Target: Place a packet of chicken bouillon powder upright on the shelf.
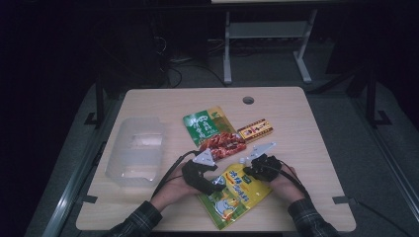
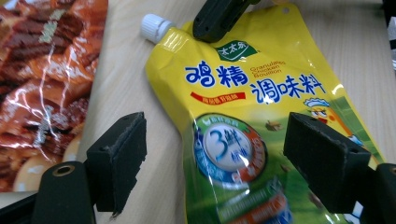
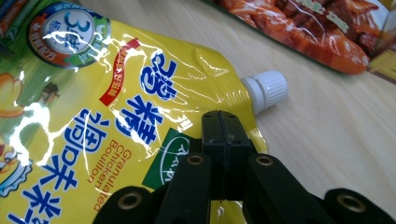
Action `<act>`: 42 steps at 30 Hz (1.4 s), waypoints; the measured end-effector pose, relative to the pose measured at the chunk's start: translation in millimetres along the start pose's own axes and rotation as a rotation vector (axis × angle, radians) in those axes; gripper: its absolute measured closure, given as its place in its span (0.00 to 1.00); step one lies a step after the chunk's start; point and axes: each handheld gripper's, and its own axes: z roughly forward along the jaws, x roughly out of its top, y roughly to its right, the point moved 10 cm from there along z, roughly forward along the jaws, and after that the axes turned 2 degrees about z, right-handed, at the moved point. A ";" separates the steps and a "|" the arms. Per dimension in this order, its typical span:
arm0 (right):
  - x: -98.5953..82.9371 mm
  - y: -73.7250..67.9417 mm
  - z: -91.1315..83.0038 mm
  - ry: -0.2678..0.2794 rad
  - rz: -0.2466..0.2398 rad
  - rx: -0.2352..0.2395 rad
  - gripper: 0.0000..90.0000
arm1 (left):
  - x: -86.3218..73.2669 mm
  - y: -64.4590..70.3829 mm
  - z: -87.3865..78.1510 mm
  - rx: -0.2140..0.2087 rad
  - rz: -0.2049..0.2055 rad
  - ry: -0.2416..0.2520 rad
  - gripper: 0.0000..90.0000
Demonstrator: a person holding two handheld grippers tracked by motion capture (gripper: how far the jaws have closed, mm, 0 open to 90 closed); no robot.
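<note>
A yellow spouted bouillon pouch (image 1: 237,195) (image 2: 261,93) (image 3: 93,116) lies flat near the table's front edge, with its white cap (image 2: 156,27) (image 3: 266,91) pointing away from me. My right gripper (image 1: 250,170) (image 3: 226,135) is shut on the pouch's top edge, beside the cap. My left gripper (image 1: 217,183) (image 2: 222,154) is open. Its two pads stand on either side of the pouch's lower part, apart from it.
A glossy red meat-snack packet (image 1: 223,144) (image 2: 42,79) (image 3: 303,28) lies just beyond the pouch. Behind it are a green packet (image 1: 205,123) and a small yellow-brown packet (image 1: 255,130). A clear plastic container (image 1: 136,148) sits at the left. The table (image 1: 306,148) has a cable hole (image 1: 248,100).
</note>
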 end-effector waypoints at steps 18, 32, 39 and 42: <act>-2.7 -1.7 2.4 -0.014 -0.023 -0.004 1.00 | -2.6 4.5 15.2 -0.087 -0.097 -0.056 0.41; -1.3 -6.2 3.8 -0.002 -0.003 0.015 1.00 | -1.9 -0.1 15.6 -0.102 -0.126 -0.086 0.90; 1.0 -5.4 -6.6 0.019 0.033 0.039 0.93 | 5.6 0.8 8.8 -0.090 -0.151 -0.012 0.97; 8.1 -4.1 -20.6 0.072 0.075 0.039 0.87 | 9.5 0.7 4.2 -0.079 -0.151 0.015 0.98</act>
